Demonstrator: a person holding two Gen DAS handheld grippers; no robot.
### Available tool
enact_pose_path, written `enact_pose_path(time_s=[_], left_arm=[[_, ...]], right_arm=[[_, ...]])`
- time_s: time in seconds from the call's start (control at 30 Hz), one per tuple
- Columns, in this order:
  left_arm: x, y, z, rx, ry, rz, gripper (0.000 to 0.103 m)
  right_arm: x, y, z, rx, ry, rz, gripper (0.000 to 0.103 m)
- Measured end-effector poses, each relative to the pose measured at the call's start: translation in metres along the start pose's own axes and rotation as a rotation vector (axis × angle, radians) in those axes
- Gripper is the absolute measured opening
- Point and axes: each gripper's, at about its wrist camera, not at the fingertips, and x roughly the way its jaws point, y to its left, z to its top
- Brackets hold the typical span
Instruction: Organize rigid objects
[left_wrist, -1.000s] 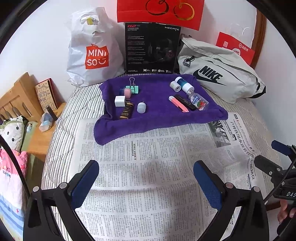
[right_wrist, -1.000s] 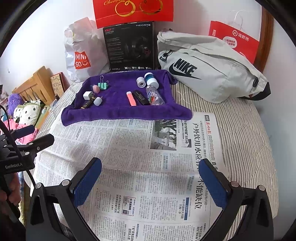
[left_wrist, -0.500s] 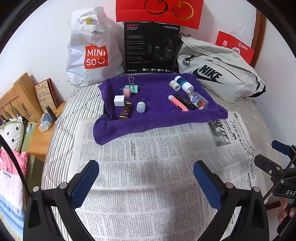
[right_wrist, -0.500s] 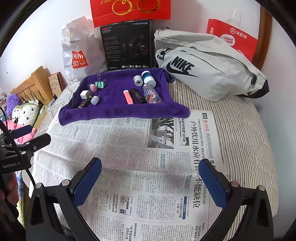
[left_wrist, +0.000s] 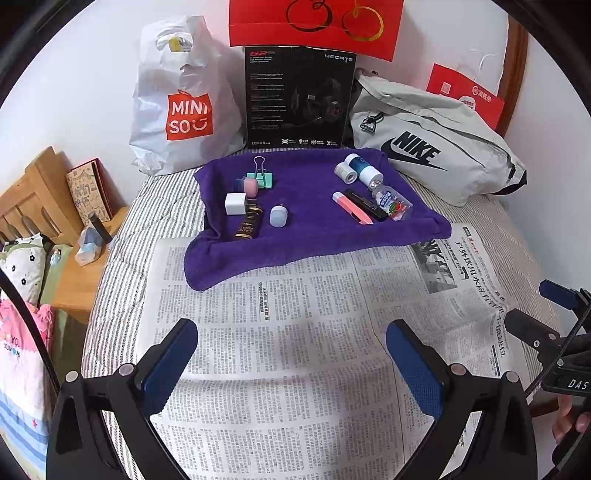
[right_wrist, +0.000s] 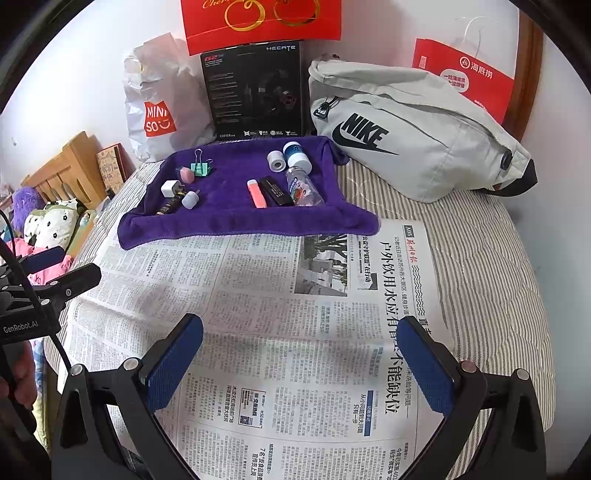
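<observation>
Small rigid items sit in two loose clusters on the purple towel (left_wrist: 314, 214) (sorted or awaiting sorting, unclear); both tools, left tool (left_wrist: 291, 354) and right tool (right_wrist: 299, 354), are spread and empty.

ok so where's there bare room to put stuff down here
Free: the newspaper between both open grippers and the purple towel, and the towel's middle strip between the binder clip and pink highlighter. Crowded: the towel's left and right clusters.

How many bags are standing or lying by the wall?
4: white Miniso bag at left, red gift bag top centre, grey Nike bag at right, red paper bag behind it. None seem hidden.
</observation>
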Motion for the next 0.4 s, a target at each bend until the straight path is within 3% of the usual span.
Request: enact_pose_path(time_s=[0.4], left_arm=[[-0.0020,0.0002,0.0032,0.020,-0.027,-0.008,0.103]], right_arm=[[-0.0034,0.0013,-0.0014,-0.007,-0.006,-0.002,0.103]])
